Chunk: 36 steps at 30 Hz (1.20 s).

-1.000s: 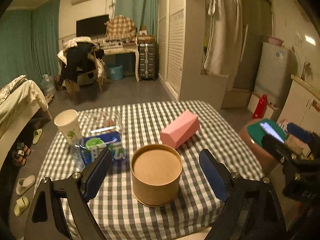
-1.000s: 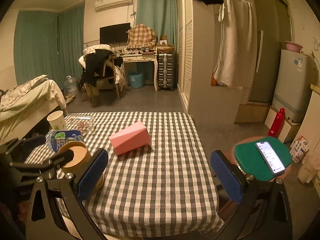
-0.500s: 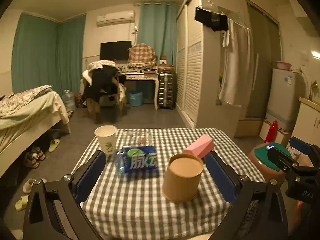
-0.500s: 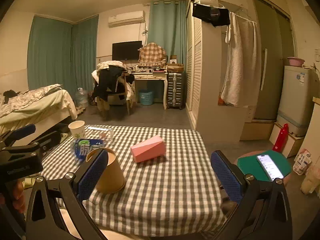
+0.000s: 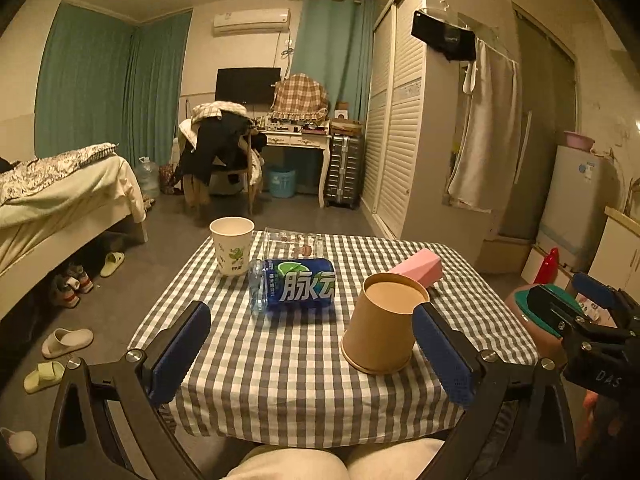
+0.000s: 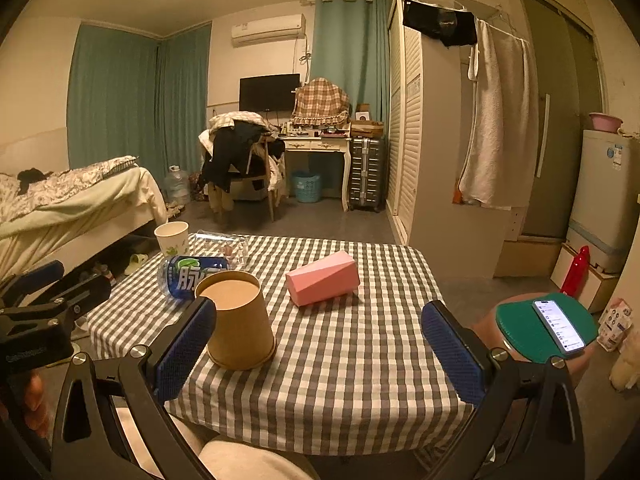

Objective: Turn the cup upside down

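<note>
One brown paper cup (image 5: 382,322) stands upside down on the checked table (image 5: 280,372), wide rim on the cloth and flat base up, near the front edge and right of centre in the left wrist view; in the right wrist view the same cup (image 6: 239,320) sits at the near left, just beside that tool's left pad. The left tool (image 5: 312,350) is spread wide and holds nothing; the cup stands just ahead of its right pad; whether they touch I cannot tell. The right tool (image 6: 320,350) is also wide and holds nothing. Left of the cup lies one blue-labelled plastic bottle (image 5: 292,286) on its side, with large white Chinese characters and a green lime mark; the small print is too fine to read. Farther left stands one white paper cup (image 5: 232,246), upright, with a green printed figure. One pink box (image 6: 323,278) lies beyond the brown cup to the right. One clear plastic container (image 5: 294,240) lies at the far edge. Off the table to the right, one phone (image 6: 558,326) with a lit screen rests on a green-topped stool (image 6: 520,330).
</note>
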Motion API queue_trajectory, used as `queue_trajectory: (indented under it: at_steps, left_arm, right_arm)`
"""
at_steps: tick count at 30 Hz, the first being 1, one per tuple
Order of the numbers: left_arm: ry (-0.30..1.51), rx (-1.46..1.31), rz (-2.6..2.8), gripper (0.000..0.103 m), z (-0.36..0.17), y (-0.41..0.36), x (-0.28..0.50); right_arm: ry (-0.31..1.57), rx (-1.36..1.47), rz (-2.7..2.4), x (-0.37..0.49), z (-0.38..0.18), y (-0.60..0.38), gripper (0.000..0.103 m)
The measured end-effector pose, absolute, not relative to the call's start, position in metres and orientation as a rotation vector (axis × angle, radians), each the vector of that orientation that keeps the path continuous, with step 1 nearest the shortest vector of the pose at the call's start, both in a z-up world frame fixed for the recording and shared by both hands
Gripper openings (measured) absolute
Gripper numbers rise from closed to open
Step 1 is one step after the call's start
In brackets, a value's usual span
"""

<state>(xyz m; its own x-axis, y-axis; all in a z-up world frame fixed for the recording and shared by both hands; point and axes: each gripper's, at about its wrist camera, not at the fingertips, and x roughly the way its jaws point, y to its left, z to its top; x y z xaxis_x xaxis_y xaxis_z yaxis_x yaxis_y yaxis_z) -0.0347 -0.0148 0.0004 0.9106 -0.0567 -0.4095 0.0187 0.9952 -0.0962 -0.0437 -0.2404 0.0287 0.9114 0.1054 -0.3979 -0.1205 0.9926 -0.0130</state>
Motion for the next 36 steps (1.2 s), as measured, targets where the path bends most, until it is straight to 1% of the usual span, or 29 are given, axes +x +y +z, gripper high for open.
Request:
queue_trajectory:
  at_steps: [36]
  left_arm:
    - [0.428,-0.080,-0.009,0.103,-0.0058,-0.0106,-0.0329]
  right_arm:
    - [0.415,-0.058,0.127,-0.0411,0.0239,-0.2313,0.103]
